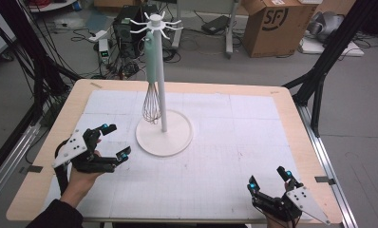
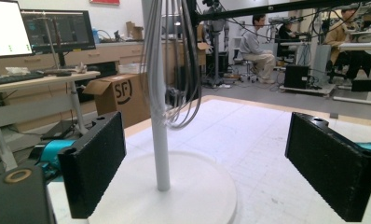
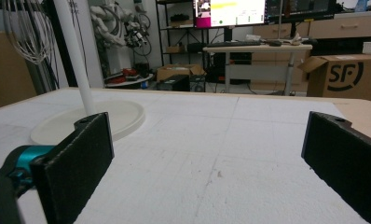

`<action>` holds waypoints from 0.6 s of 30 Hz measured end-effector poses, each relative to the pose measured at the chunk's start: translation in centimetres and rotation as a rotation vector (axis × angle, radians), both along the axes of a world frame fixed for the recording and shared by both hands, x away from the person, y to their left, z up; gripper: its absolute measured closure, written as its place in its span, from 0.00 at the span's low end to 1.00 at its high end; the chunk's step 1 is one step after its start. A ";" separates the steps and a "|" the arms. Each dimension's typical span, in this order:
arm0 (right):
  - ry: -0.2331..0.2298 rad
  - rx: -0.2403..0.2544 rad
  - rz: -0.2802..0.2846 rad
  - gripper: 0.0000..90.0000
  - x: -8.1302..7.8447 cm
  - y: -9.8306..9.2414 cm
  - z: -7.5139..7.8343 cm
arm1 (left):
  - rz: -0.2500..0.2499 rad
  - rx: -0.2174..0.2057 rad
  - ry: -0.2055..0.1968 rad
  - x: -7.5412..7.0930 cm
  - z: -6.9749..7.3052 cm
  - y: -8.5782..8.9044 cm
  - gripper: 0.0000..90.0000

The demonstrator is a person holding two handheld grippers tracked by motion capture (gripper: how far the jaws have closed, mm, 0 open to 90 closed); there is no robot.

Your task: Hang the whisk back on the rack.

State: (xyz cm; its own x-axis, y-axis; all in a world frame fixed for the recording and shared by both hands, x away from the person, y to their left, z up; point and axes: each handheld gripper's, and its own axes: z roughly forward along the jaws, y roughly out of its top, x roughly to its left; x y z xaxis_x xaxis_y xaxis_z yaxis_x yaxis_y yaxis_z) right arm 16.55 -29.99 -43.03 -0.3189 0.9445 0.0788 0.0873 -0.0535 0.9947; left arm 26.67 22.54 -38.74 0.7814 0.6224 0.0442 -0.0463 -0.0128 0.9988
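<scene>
- A whisk (image 1: 151,95) hangs from a hook of the white stand (image 1: 164,135), mid-counter toward the far edge.
- The left tongs (image 1: 115,141), jaws spread and empty, sit just beside the stand's base.
- The right tongs (image 1: 269,179), spread and empty, hover near the counter (image 1: 291,102)'s near right corner, open mat between.

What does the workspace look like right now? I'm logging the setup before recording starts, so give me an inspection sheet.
Surface: wooden table covered by a white gridded mat.
Job's things: white hook stand upright on its round base; whisk with a pale green handle hanging from a hook.
Clutter: nothing seen on the mat.
Grippers: left hand-held gripper open beside the stand's base; right hand-held gripper open at the near right corner; both empty.
Cables: black bundles on the floor at left.
Surroundings: cardboard box, desks, monitors, seated people.
</scene>
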 end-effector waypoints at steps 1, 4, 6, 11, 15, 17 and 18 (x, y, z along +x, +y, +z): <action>0.000 0.000 0.000 0.01 0.0 0.0 0.0 | 0.003 -0.010 0.001 -0.2 -0.2 0.0 0.14; -0.001 -0.003 0.002 0.01 0.0 0.1 0.0 | 0.007 -0.021 0.004 -0.6 -1.0 0.0 0.14; -0.003 -0.004 0.003 0.01 0.1 0.1 0.0 | 0.013 -0.025 0.003 -0.9 -1.4 0.1 0.14; -0.003 -0.003 0.001 0.01 0.1 0.1 0.0 | 0.034 -0.049 0.013 -1.2 -2.4 0.5 0.14; -0.001 -0.005 0.006 0.01 0.1 0.2 0.1 | 0.048 -0.051 0.009 -1.7 -3.0 0.7 0.13; -0.002 -0.008 0.007 0.01 0.1 0.3 0.0 | 0.051 -0.054 0.005 -1.9 -3.2 0.8 0.13; -0.002 -0.007 0.008 0.01 0.1 0.3 0.1 | 0.056 -0.054 0.003 -2.0 -3.3 0.8 0.13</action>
State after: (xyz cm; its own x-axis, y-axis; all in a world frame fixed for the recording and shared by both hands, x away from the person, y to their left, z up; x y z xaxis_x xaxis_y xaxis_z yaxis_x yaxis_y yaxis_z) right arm 16.68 -29.71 -42.97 -0.3266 0.9424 0.0717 0.0856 -0.0461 0.9953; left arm 24.70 23.36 -42.07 0.7451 0.6669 0.0073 -0.0441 0.0383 0.9983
